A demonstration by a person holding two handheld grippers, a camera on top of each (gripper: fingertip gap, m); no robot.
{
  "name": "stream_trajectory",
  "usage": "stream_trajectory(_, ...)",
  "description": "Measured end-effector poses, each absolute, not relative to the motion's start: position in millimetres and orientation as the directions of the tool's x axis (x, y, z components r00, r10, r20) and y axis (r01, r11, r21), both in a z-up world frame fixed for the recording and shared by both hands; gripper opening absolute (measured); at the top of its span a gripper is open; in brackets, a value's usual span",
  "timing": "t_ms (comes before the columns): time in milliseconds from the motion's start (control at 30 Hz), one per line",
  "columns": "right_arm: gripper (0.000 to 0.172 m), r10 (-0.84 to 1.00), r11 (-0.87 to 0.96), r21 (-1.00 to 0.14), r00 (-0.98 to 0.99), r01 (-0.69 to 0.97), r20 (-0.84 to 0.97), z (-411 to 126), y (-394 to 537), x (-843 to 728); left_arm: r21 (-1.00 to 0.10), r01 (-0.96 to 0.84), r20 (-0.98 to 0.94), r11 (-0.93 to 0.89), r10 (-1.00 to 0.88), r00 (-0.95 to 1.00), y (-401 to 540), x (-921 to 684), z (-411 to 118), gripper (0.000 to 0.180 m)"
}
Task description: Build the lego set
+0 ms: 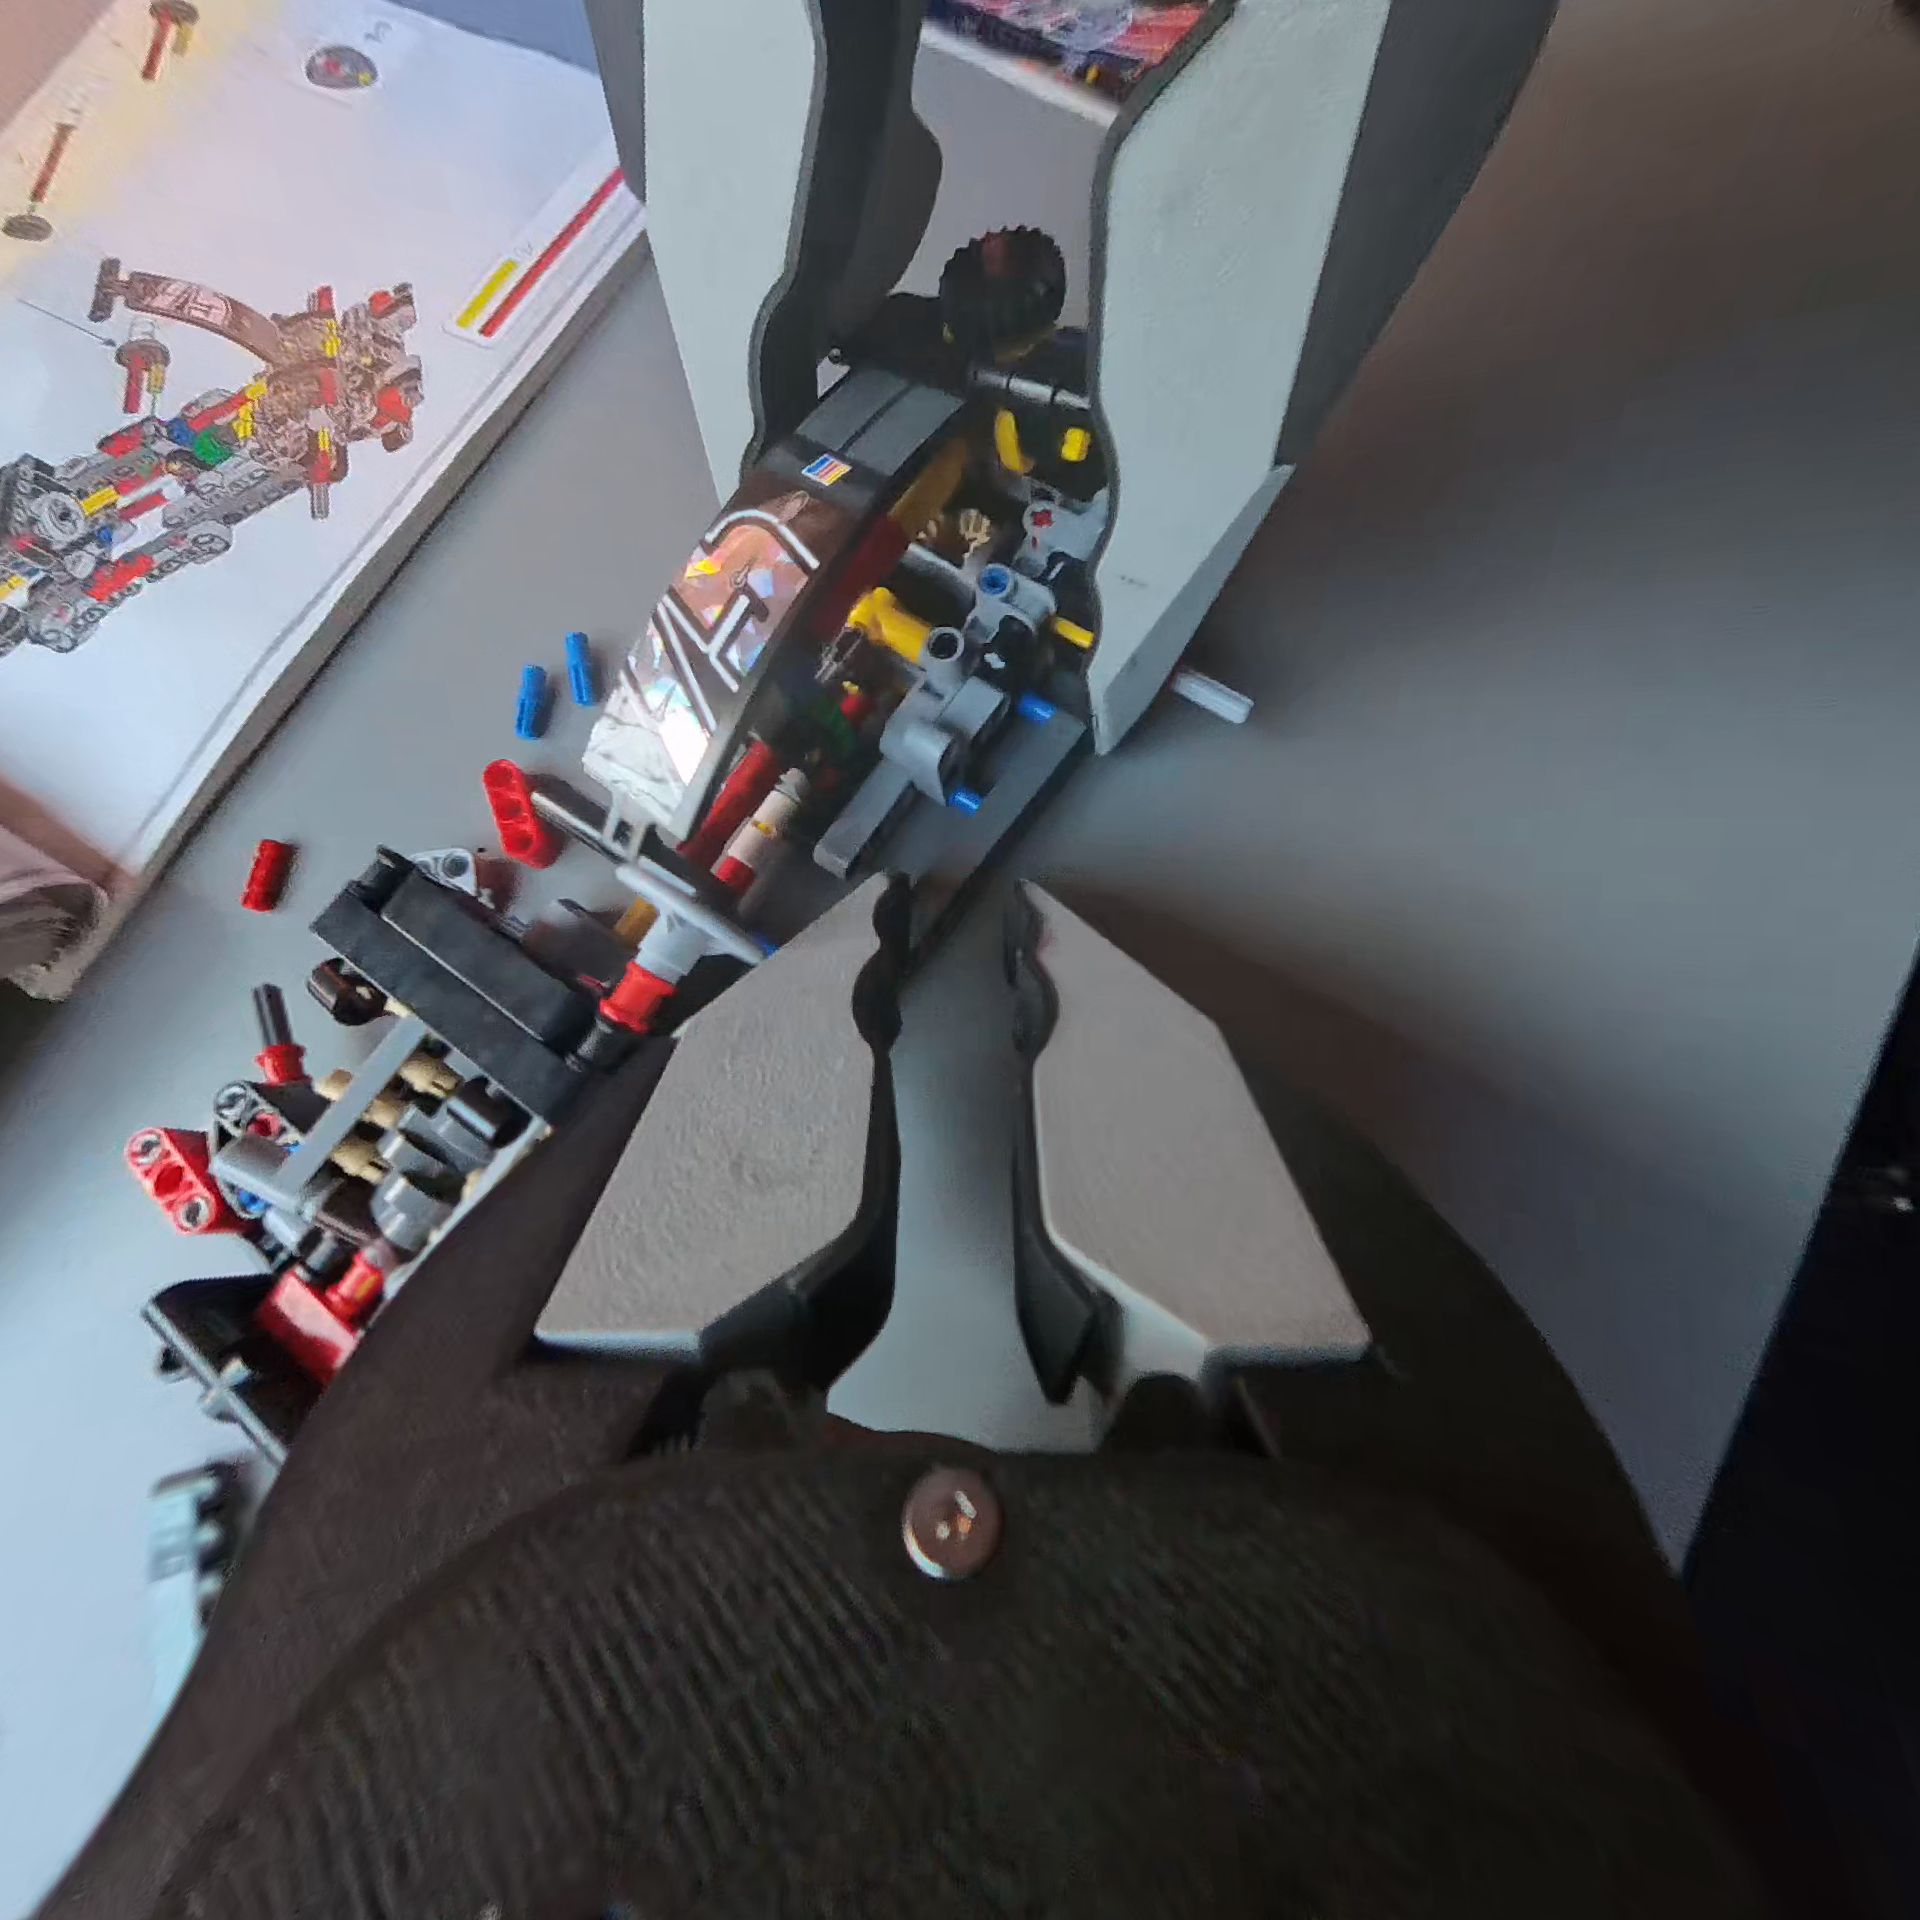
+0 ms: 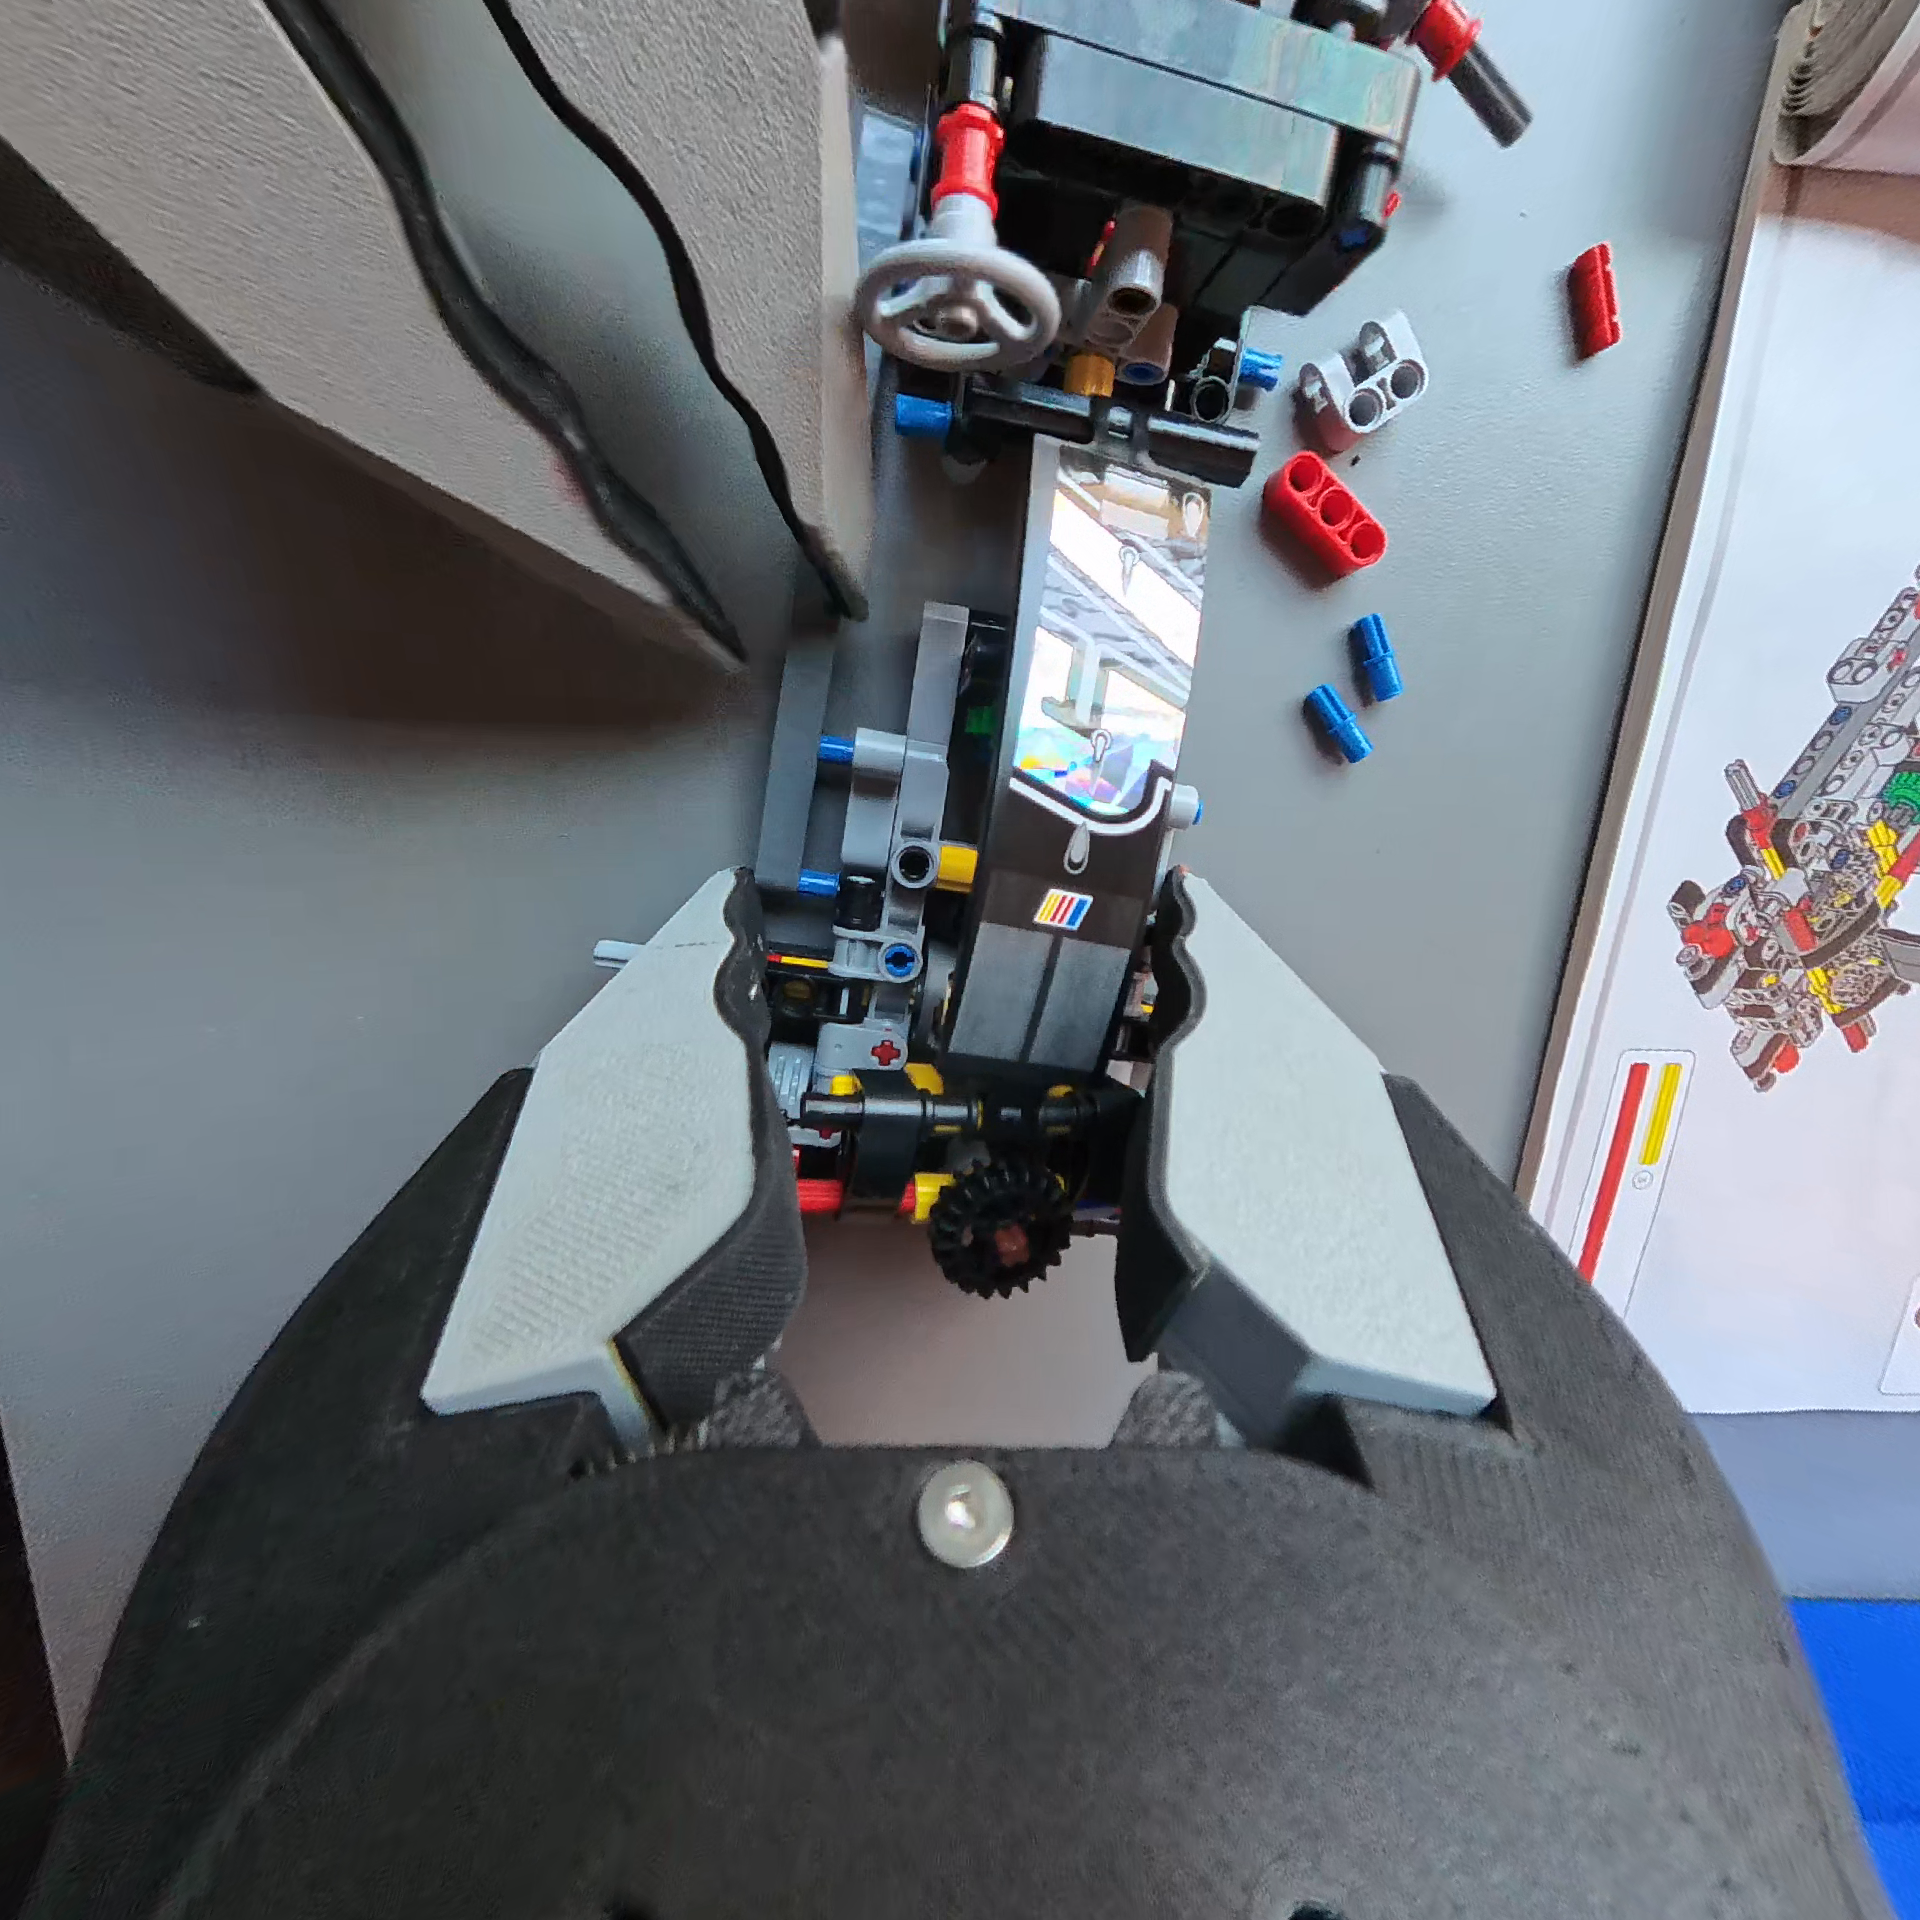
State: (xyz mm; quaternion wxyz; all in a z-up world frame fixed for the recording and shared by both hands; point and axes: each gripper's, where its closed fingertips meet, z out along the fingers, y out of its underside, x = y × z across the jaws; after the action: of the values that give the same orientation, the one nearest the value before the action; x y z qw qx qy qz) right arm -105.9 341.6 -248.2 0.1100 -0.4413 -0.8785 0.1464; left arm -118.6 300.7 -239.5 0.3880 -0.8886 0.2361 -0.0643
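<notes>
Two grey grippers meet over a grey table (image 2: 312, 831). The right gripper (image 2: 961, 935) is clamped on the near end of a long multicoloured plastic brick vehicle model (image 2: 1039, 831), pads pressing both sides. The left gripper (image 1: 951, 914) stands slightly apart and bare, just beside the model's left side. Two small blue pins (image 2: 1351, 686) lie right of the model.

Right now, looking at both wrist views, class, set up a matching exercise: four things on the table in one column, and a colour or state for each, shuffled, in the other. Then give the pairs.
Column one:
1. steering wheel
2. gear
3. loose three-hole beam
4. right gripper

Column two:
A. red
B. clamped on the brick model
C. light grey
D. black

Pairs: 1-C, 2-D, 3-A, 4-B
</notes>
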Motion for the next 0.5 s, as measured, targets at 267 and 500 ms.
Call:
stream_trajectory(267, 0.074, 0.808, 0.567, -0.362, -0.584, 0.74, 0.073, -248, 341, -107, -0.759, -0.359, -0.066, -0.544, -0.484, 0.873, 302, -122, -224, 0.006)
stream_trajectory(500, 0.074, 0.804, 0.577, -0.363, -0.586, 0.731, 0.098, -249, 341, -107, -0.689, -0.443, -0.084, -0.574, -0.543, 0.835, 309, -109, -243, 0.008)
